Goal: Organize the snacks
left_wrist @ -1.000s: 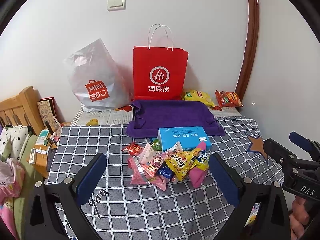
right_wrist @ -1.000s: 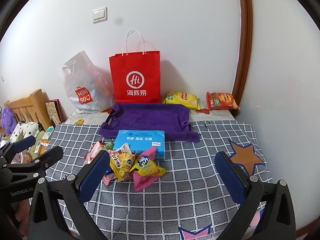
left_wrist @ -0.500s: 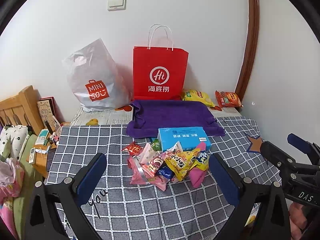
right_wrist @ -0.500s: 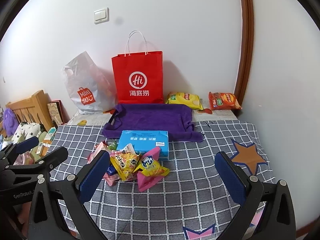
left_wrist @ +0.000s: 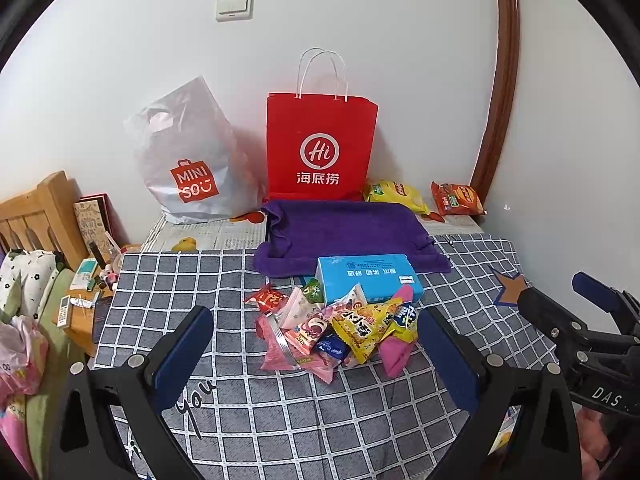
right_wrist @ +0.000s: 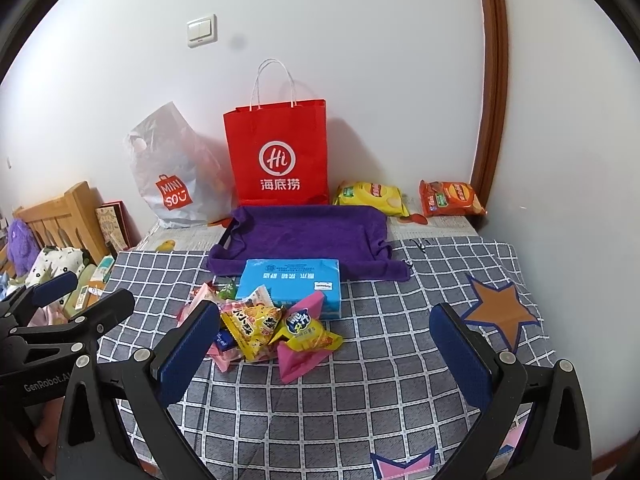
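Since a second ago the right gripper [right_wrist: 320, 344] has edged left and a little nearer the snacks, so the pile now sits closer to the middle of its view; the left gripper [left_wrist: 312, 344] has barely shifted.

Both grippers hover above the near part of the bed with their jaws spread wide and nothing between them. In the left view the right gripper shows at the right edge; in the right view the left one shows at the left edge.

As I judge it, the sorting has not begun. The snack pile [left_wrist: 340, 328] lies in one loose heap on the checked blanket [left_wrist: 320, 408], a jumble of pink, yellow and red packets touching and overlapping, pressed up against the near side of the blue box [left_wrist: 368, 280]. Just beyond the box is the purple towel [left_wrist: 344, 232], draped over what looks like a tray, with nothing on it. Every packet is left to move, probably onto that towel, though I cannot be sure of the target.

Farther back, against the white wall, stand a grey plastic bag [left_wrist: 188, 168] on the left and a red paper bag [left_wrist: 320, 148] in the middle. Right of these lie a yellow chip bag [left_wrist: 396, 194] and an orange chip bag [left_wrist: 456, 200], apart from the heap. A wooden headboard [left_wrist: 36, 216] and clutter fill the far left; a brown door frame [left_wrist: 500, 80] rises at the right.
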Demonstrator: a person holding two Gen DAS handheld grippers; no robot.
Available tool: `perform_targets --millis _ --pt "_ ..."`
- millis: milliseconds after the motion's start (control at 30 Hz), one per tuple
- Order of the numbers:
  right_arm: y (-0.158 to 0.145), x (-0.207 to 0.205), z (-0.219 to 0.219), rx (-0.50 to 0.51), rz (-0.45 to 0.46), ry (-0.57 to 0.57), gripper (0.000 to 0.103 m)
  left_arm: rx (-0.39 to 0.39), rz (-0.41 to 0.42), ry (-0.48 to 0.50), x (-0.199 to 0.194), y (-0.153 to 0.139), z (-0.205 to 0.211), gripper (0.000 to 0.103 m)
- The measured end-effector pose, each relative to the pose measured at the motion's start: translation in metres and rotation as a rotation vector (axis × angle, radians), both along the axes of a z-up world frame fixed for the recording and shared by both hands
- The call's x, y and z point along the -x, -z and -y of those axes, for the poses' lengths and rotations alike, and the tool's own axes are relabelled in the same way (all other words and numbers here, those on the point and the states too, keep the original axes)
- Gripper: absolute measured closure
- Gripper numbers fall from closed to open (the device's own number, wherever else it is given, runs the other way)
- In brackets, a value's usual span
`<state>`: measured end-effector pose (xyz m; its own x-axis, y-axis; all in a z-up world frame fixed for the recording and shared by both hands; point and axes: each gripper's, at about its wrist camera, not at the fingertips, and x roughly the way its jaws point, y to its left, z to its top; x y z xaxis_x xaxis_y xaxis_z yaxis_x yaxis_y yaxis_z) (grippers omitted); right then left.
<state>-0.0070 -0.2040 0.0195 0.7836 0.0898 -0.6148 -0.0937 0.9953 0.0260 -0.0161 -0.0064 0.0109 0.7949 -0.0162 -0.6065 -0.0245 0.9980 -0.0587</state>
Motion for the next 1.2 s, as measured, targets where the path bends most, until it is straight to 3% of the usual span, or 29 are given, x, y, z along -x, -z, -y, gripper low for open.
perform_targets --millis 833,1200 --pt "0.003 -0.003 0.002 -0.010 0.002 0.008 0.000 0.012 -0.012 0.008 -0.006 0.002 0.004 0.001" --pt "0.021 -0.016 -0.002 0.025 -0.017 0.030 0.000 0.012 -0.046 -0.001 -0.021 0.021 -0.002 0.001"
